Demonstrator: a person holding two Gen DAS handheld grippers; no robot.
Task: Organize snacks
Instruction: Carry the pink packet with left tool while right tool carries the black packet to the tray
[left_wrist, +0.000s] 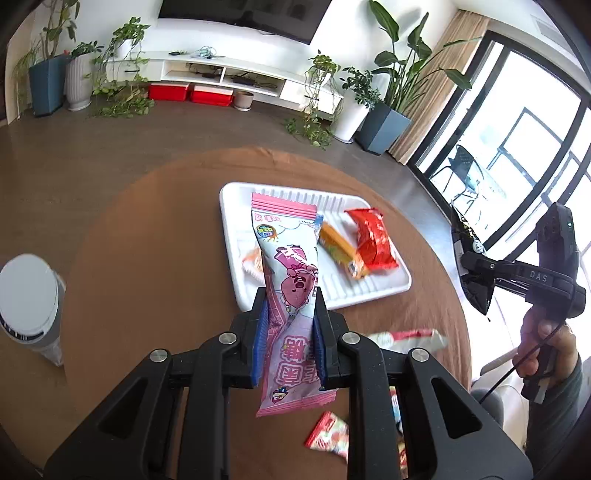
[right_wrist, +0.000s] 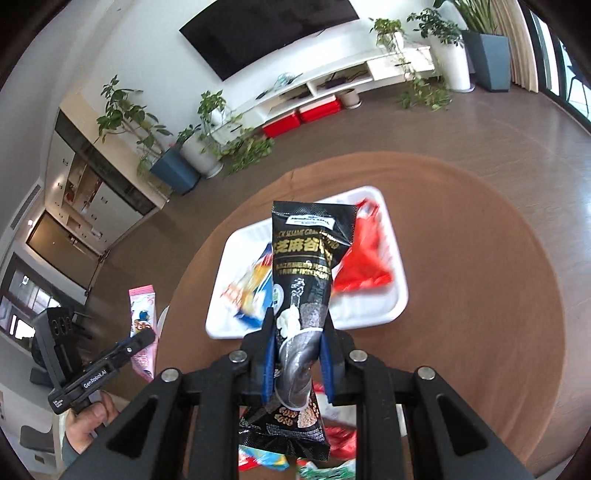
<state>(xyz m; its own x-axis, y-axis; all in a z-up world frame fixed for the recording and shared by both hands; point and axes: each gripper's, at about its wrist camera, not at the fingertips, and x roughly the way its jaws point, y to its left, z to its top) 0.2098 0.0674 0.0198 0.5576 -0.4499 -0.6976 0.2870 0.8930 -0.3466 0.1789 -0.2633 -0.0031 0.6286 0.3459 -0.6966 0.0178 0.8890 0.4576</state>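
My left gripper (left_wrist: 288, 325) is clamped on the pink candy packet (left_wrist: 286, 295), mid-frame above the white tray (left_wrist: 236, 236). My right gripper (right_wrist: 297, 350) pinches the black sesame packet (right_wrist: 306, 273) — over the tray (right_wrist: 397, 295) too. Red packet (left_wrist: 371, 240) sits in the tray's right part; others there are blurred, probably snacks.

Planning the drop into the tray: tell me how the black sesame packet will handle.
Black sesame packet probably floppy: it creases where the right gripper pinches it. Glossy film may slip. Likely light, since it stands above the jaws unsupported.
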